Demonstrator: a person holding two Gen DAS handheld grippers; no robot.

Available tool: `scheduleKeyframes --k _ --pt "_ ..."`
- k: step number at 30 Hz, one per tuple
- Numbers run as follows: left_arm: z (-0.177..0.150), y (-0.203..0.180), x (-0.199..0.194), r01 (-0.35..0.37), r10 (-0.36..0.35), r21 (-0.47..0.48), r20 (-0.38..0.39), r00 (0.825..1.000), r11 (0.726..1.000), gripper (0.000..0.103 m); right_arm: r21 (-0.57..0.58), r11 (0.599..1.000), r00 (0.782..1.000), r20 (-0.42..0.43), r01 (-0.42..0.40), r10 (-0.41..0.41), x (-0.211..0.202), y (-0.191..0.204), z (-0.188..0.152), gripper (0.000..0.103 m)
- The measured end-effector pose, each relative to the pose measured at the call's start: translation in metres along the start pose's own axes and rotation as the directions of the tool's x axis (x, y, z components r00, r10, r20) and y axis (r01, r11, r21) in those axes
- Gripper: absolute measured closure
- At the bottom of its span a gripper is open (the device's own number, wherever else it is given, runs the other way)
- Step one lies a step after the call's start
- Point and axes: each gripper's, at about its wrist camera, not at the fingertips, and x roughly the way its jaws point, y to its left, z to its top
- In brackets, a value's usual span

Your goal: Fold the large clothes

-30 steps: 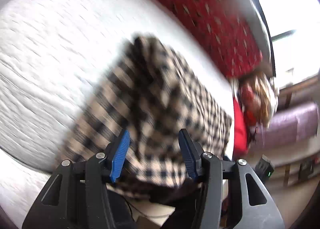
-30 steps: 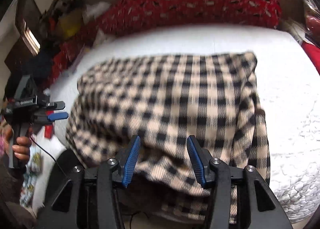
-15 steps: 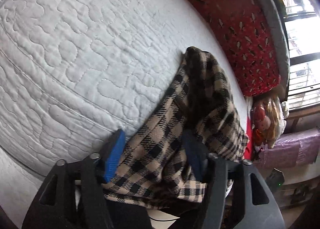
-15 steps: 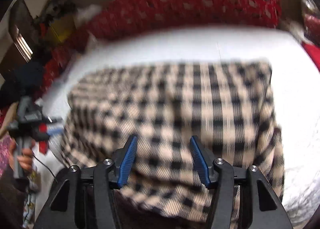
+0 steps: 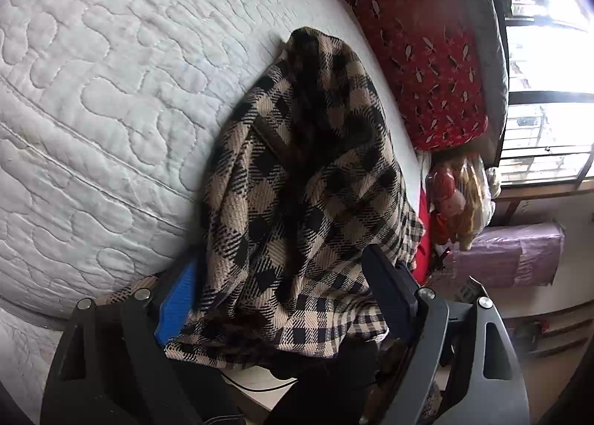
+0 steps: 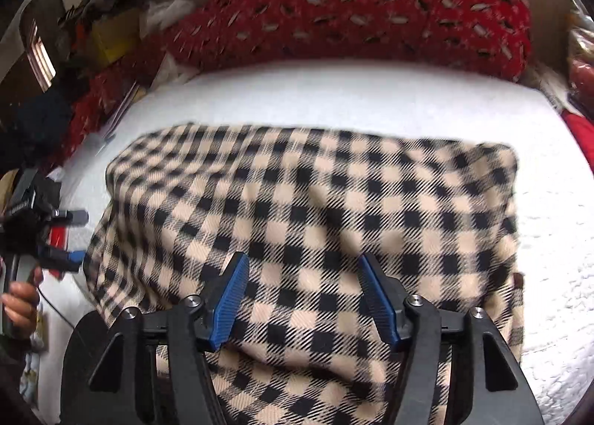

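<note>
A beige and black checked garment (image 6: 315, 209) lies folded in a broad rectangle on the white quilted mattress (image 6: 334, 98). My right gripper (image 6: 302, 295) is open just above the garment's near part. In the left wrist view the garment (image 5: 308, 180) fills the space between the jaws of my left gripper (image 5: 282, 287), which stand wide apart at the garment's left edge, over the side of the mattress (image 5: 92, 109). The left gripper also shows at the far left of the right wrist view (image 6: 70, 235), open beside the cloth.
A red patterned cushion (image 6: 352, 5) lines the far side of the bed. Cluttered items (image 6: 92, 35) sit at the far left. In the left wrist view, stuffed bags (image 5: 460, 195), a purple box (image 5: 508, 254) and a window (image 5: 549, 54) are to the right.
My left gripper has moved in on the garment's left edge, so cloth now lies between its open jaws. My right gripper has moved forward and lower over the garment.
</note>
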Motion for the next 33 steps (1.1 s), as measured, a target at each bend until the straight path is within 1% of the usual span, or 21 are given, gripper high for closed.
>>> scheduleKeyframes --k 1,2,3,5,6,9,10,11,12,13,14,15,17,20,22,26,28,29,33 --pt "-0.001 -0.003 0.002 -0.019 0.019 0.010 -0.001 1.000 1.000 0.019 -0.009 1.000 1.000 -0.029 0.011 -0.012 0.009 0.000 0.000 0.040" --pt "-0.002 -0.004 0.002 -0.028 0.028 0.015 -0.001 1.000 0.999 0.019 -0.029 0.999 0.995 -0.096 0.038 -0.040 0.025 0.000 -0.003 0.039" --pt "-0.003 -0.007 0.004 -0.039 0.039 0.022 -0.003 0.999 0.999 0.019 -0.059 0.997 0.990 -0.127 0.045 -0.053 0.033 -0.003 -0.008 0.039" --pt "-0.005 -0.015 0.007 -0.067 0.067 0.042 -0.011 0.998 0.997 0.019 -0.131 0.989 0.993 -0.081 0.073 -0.084 0.034 0.009 -0.009 0.039" --pt "-0.007 -0.018 0.009 -0.081 0.081 0.049 -0.015 0.997 0.996 0.019 -0.142 0.986 0.991 -0.088 0.086 -0.099 0.034 0.014 -0.007 0.038" --pt "-0.015 -0.035 0.019 -0.160 0.162 0.091 -0.017 0.987 0.983 0.022 -0.108 0.992 0.991 -0.110 0.066 -0.078 0.036 0.016 -0.001 0.036" --pt "-0.020 -0.047 0.024 -0.202 0.205 0.134 -0.011 0.979 0.970 0.036 -0.104 0.993 0.991 -0.110 0.060 -0.071 0.037 0.016 0.002 0.035" --pt "-0.023 -0.052 0.027 -0.233 0.238 0.158 -0.013 0.971 0.960 0.062 -0.107 0.992 0.992 -0.108 0.060 -0.071 0.040 0.018 0.004 0.035" --pt "-0.027 -0.060 0.030 -0.259 0.267 0.186 -0.020 0.963 0.948 0.075 -0.107 0.992 0.992 -0.107 0.061 -0.073 0.039 0.014 0.003 0.035" --pt "-0.029 -0.064 0.031 -0.253 0.264 0.192 -0.032 0.964 0.948 0.091 -0.107 0.992 0.992 -0.104 0.063 -0.074 0.038 0.012 0.004 0.035" --pt "-0.032 -0.069 0.029 -0.212 0.224 0.177 -0.050 0.973 0.961 0.091 -0.105 0.993 0.992 -0.103 0.062 -0.072 0.038 0.012 0.006 0.035" --pt "-0.034 -0.076 0.024 -0.182 0.192 0.166 -0.046 0.980 0.969 0.091 -0.101 0.993 0.992 -0.102 0.059 -0.069 0.037 0.009 0.001 0.035" --pt "-0.038 -0.091 0.016 -0.153 0.160 0.179 -0.026 0.987 0.972 0.092 -0.098 0.994 0.993 -0.103 0.050 -0.060 0.033 0.007 -0.003 0.035" --pt "-0.047 -0.119 0.008 -0.103 0.109 0.205 -0.017 0.994 0.973 0.092 -0.083 0.996 0.993 -0.107 0.033 -0.042 0.027 0.001 -0.009 0.035" --pt "-0.052 -0.134 0.007 -0.090 0.096 0.229 -0.013 0.995 0.969 0.092 -0.066 0.998 0.994 -0.105 0.020 -0.027 0.020 -0.007 -0.013 0.035" --pt "-0.063 -0.167 0.015 -0.091 0.095 0.286 -0.001 0.995 0.954 0.092 -0.029 0.999 0.995 -0.094 -0.018 0.015 0.011 -0.019 -0.013 0.035" --pt "-0.062 -0.178 0.024 -0.086 0.093 0.304 -0.009 0.996 0.949 0.092 -0.007 0.999 0.995 -0.086 -0.040 0.040 0.005 -0.026 -0.014 0.035" --pt "-0.064 -0.185 0.027 -0.085 0.094 0.316 -0.014 0.995 0.945 0.092 0.007 0.998 0.994 -0.095 -0.060 0.060 0.001 -0.030 -0.015 0.035" --pt "-0.073 -0.208 0.044 -0.080 0.103 0.361 -0.044 0.994 0.929 0.092 0.052 0.993 0.992 -0.075 -0.103 0.106 -0.014 -0.048 -0.021 0.035"
